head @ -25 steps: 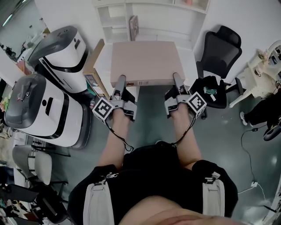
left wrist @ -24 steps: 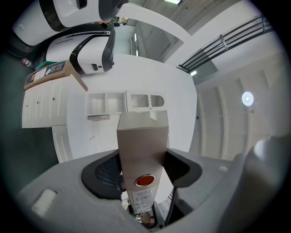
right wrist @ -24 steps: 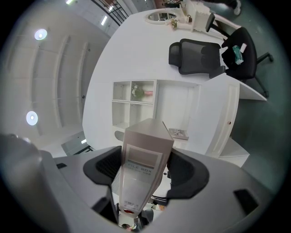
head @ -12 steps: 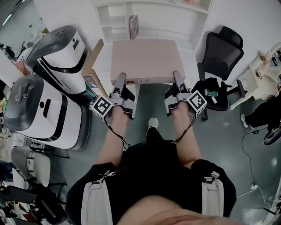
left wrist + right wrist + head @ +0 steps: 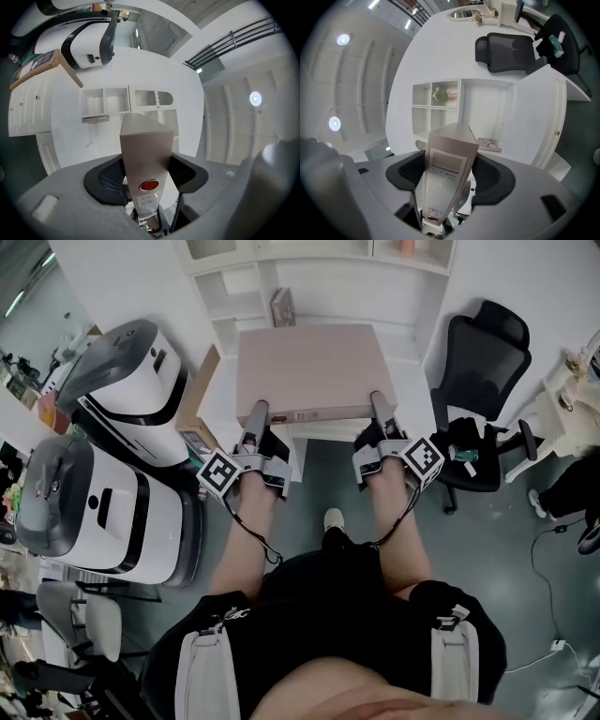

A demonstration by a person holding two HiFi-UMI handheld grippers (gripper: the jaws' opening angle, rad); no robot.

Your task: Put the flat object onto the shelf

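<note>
Flat beige box (image 5: 305,371), edge label

One box (image 5: 305,367), two tools (image 5: 255,411) (image 5: 378,404) (one chair (image 5: 483,352)).

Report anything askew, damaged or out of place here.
Nothing stands out. The flat box is held level, gripped at its near edge by the left tool and right tool, squared to the white shelf.

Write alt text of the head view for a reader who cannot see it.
Seen from above, a person holds a flat beige box by its near edge, the left claw and right claw each clamped on it, in front of a white shelf unit. A black office chair stands at right, two white machines at left.
</note>
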